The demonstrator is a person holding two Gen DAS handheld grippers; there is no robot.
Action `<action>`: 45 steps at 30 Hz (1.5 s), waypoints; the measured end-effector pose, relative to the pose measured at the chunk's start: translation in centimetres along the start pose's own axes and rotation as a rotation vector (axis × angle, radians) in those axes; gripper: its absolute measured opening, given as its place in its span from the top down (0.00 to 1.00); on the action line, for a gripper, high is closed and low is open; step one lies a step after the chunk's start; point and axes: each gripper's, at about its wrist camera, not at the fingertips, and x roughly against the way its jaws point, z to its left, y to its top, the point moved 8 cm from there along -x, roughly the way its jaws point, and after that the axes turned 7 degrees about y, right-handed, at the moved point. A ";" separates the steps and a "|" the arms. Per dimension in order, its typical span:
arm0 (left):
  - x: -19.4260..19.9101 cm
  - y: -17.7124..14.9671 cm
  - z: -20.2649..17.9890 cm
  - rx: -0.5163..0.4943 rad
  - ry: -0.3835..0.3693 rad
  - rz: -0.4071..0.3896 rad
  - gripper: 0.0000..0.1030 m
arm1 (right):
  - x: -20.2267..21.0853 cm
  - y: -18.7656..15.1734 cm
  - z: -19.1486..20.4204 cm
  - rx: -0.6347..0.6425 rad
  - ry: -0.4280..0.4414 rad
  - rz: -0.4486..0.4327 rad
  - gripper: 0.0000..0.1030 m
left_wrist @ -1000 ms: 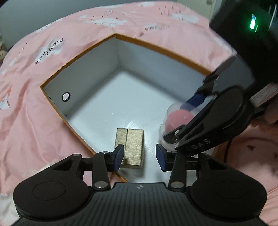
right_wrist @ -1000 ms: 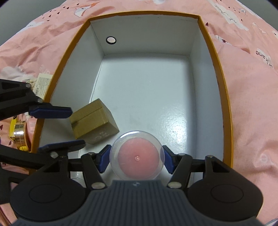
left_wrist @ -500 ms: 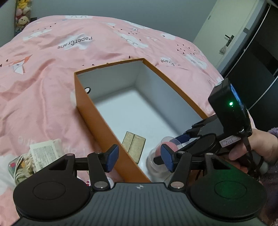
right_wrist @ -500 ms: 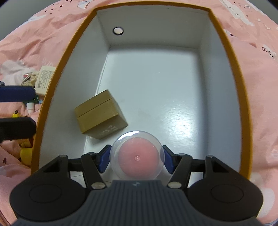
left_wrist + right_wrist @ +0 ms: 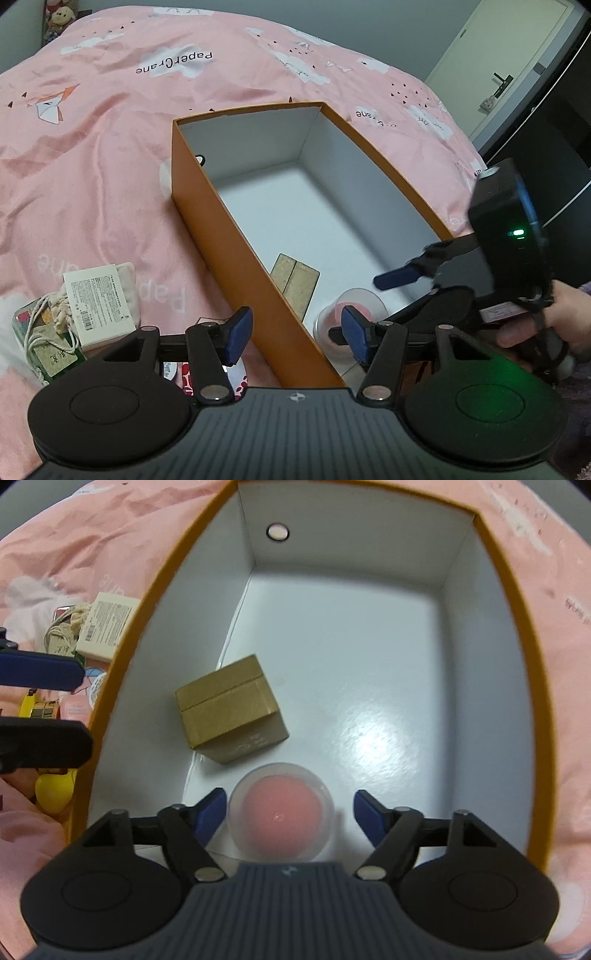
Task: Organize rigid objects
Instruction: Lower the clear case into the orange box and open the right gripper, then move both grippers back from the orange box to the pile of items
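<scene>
An orange box [image 5: 221, 236] [image 5: 122, 672] with a white inside lies open on the pink bedspread. A small gold carton [image 5: 231, 709] [image 5: 295, 286] sits on its floor near the left wall. A clear round jar with a pink inside [image 5: 281, 814] [image 5: 349, 306] stands on the box floor between the fingers of my right gripper [image 5: 290, 814]; its jaws are opening and the pads stand clear of the jar. My left gripper [image 5: 297, 338] hangs open over the box's near left wall with nothing in it.
Loose items lie on the bed left of the box: a white printed carton [image 5: 98, 302] [image 5: 105, 629], a drawstring pouch [image 5: 48, 325], a yellow object [image 5: 53, 786] and a pink tub [image 5: 75, 707]. A person's hand [image 5: 535, 328] holds the right gripper. A door [image 5: 502, 55] stands far right.
My right gripper's jaws have spread and let go of the jar, which now stands on the box floor. My left gripper has backed out of the box to its left wall and opened wider.
</scene>
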 end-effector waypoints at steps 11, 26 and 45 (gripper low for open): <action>1.8 -0.4 1.2 0.024 0.035 -0.030 0.37 | 7.2 1.6 2.6 0.053 -0.092 -0.245 0.17; 6.1 -2.2 7.8 0.180 0.144 -0.103 0.37 | 9.7 3.2 10.5 0.129 -0.024 -0.427 0.18; 5.8 -9.0 13.8 0.276 0.291 0.041 0.43 | 1.8 3.5 19.0 0.232 0.199 -0.224 0.44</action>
